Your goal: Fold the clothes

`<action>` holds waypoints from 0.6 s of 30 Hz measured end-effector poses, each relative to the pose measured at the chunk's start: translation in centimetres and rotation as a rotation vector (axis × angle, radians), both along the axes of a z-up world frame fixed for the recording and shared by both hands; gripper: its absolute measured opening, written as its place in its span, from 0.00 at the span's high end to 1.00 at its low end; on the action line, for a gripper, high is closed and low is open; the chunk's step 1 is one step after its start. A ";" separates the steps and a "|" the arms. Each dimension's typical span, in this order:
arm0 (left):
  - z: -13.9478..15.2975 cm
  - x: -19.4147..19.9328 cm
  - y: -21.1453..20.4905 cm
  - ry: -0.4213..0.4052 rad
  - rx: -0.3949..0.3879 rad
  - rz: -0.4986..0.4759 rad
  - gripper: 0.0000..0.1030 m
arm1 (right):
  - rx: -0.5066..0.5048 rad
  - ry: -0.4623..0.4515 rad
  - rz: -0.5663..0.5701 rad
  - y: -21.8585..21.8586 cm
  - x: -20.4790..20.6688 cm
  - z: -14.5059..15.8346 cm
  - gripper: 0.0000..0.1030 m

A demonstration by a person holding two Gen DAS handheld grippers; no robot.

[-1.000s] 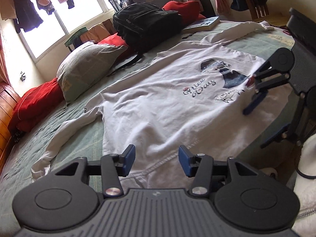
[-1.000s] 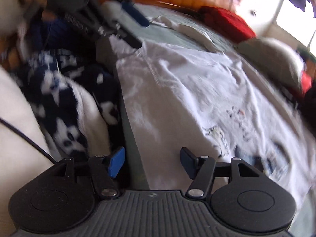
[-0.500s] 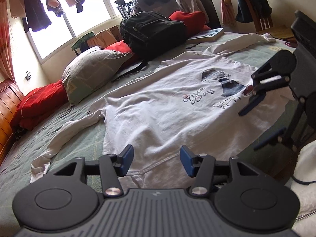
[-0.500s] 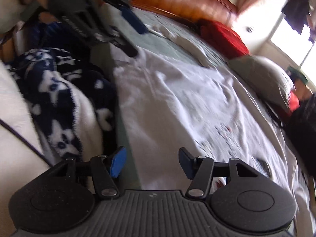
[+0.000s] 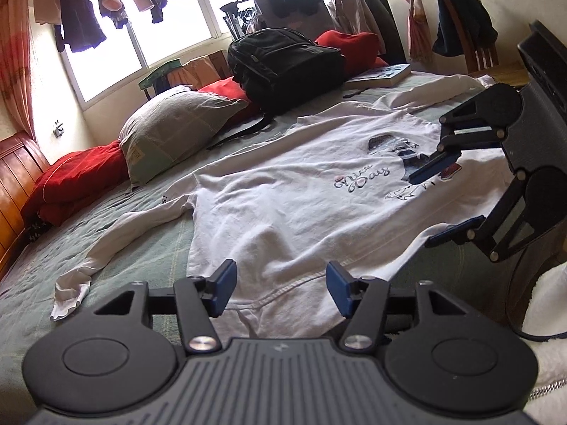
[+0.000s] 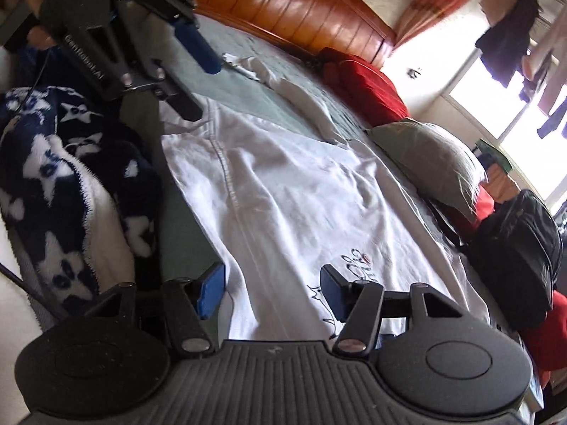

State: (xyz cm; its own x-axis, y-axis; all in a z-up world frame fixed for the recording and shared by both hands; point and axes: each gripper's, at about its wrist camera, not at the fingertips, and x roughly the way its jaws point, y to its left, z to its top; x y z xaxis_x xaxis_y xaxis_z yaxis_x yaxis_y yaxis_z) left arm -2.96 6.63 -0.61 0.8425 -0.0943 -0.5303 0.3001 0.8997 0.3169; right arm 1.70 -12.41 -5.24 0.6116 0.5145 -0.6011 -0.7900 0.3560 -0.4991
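- The white long-sleeved shirt point(image 5: 283, 198) lies spread flat, print side up, across the green bedspread point(image 5: 117, 248), its hem running along the bed's near edge and its collar toward the far side. Both sleeves are stretched out sideways. No fold shows in it.
- The left gripper point(image 5: 278, 288) hangs just above the hem near the bed's near edge, its jaws wide apart with nothing between them.
- The right gripper point(image 6: 271, 288) hovers over the same hem further along, close to the printed lettering. It too is spread wide and carries nothing.
- Risk, as I judge it: the cloth is thin and lies flush on the bedspread, so a pinch at the hem could catch only the top layer, or take the bedspread with it.
- If the two grippers lift unevenly, the body would likely skew and the fold come out crooked.
- The far sleeve point(image 5: 436, 90) ends close to the book point(image 5: 381, 75) and the black backpack point(image 5: 283, 62); dragging the shirt might snag it there.
- The hem sits right at the bed's near edge, beside the person's blue starred fleece point(image 6: 60, 191), so a slipped grip could let it slide off.
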 end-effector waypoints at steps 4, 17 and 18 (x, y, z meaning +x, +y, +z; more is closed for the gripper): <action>-0.1 0.0 0.0 -0.003 -0.014 -0.004 0.44 | -0.022 -0.016 0.007 0.2 -0.6 -0.4 0.42; -0.8 0.2 0.0 0.019 -0.007 -0.020 0.43 | -0.030 -0.048 0.048 0.9 -1.7 0.2 0.95; -0.8 0.4 0.0 0.023 -0.004 -0.022 0.43 | -0.007 0.013 0.042 0.6 -1.1 0.8 0.95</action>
